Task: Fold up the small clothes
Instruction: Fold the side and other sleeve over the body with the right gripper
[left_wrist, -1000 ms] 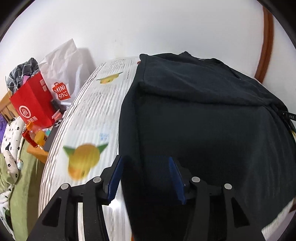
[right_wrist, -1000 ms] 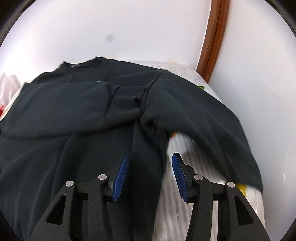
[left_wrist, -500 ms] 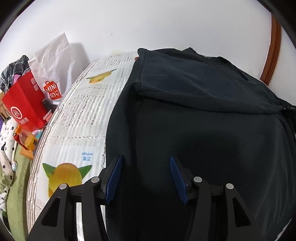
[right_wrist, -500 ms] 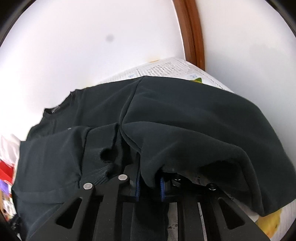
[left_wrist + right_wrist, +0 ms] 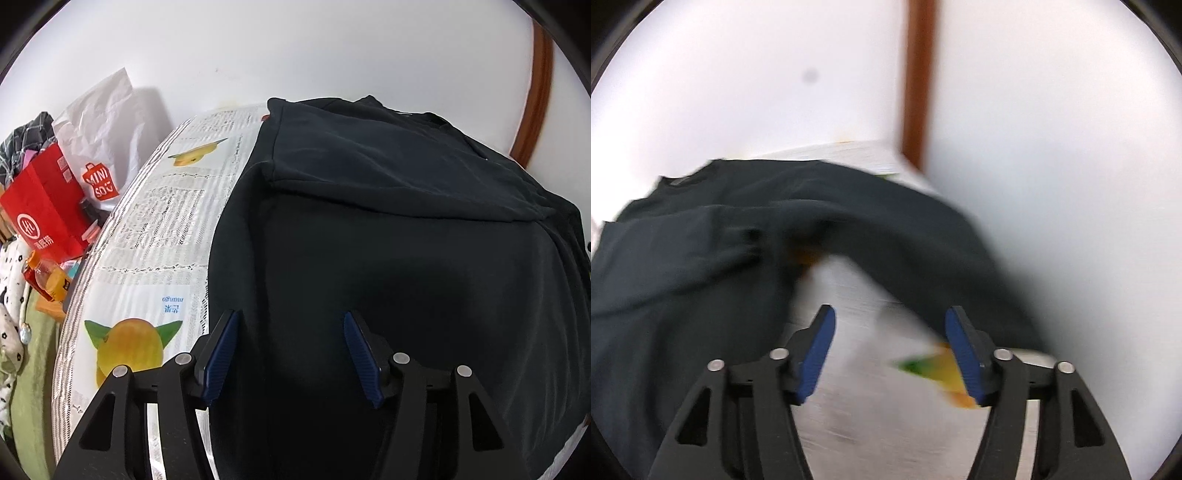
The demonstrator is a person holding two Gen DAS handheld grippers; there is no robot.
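Beside the black shirt, only left view shows a red bag.

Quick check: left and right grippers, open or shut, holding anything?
Left gripper: open, empty, over the black sweatshirt.
Right gripper: open, holding nothing; view blurred.

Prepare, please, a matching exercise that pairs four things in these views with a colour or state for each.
Things:
1. left gripper
2. black sweatshirt
3. paper bag
4. MINISO bag

Colour or state:
A. white with a red logo
B. open above dark fabric
C. red with a white round logo
D. one sleeve folded across the chest

Pairs: 1-B, 2-D, 3-C, 4-A
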